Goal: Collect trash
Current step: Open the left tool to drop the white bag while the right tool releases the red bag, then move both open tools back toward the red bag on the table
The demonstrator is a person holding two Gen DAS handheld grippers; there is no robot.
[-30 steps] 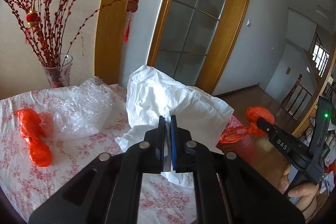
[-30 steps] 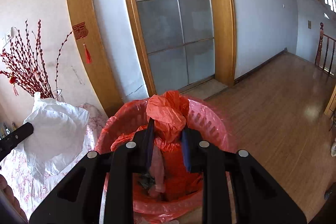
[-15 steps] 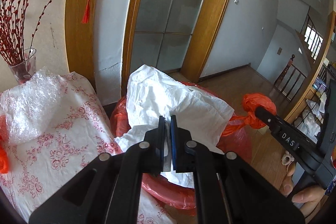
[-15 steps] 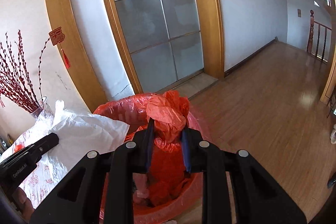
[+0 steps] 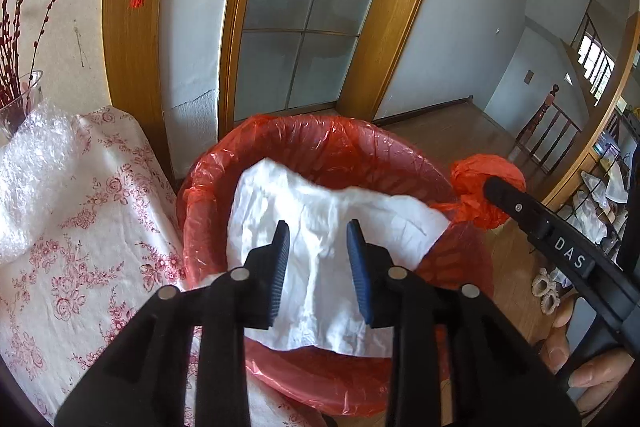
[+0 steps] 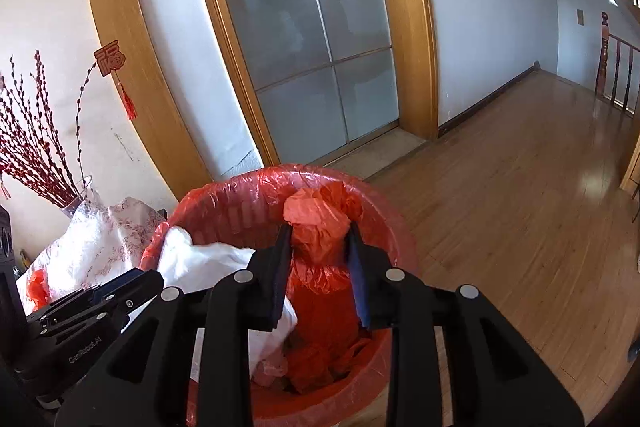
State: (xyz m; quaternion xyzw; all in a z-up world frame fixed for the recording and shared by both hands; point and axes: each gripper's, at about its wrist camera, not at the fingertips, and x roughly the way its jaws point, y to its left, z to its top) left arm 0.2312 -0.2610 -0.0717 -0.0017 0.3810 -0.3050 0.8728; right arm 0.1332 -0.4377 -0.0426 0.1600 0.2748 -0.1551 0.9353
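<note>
Two views: compared.
Left wrist only: crumpled white plastic sheet [image 5: 320, 227] seen whole across red-lined round bin [image 5: 320, 143].
Left gripper [image 5: 318, 239]: jaws just opened, spread; sheet lies below, unheld.
Right gripper [image 6: 318, 241]: jaws just easing apart; knotted red plastic bag [image 6: 320, 227] between pads, contact uncertain.

"DAS": right tool [image 5: 568, 255] | "GenRobot.AI": left tool [image 6: 86, 349] | "福": red hanging charm [image 6: 110, 59]

Glass vase [image 5: 18, 99] of red branches [image 6: 34, 147]
</note>
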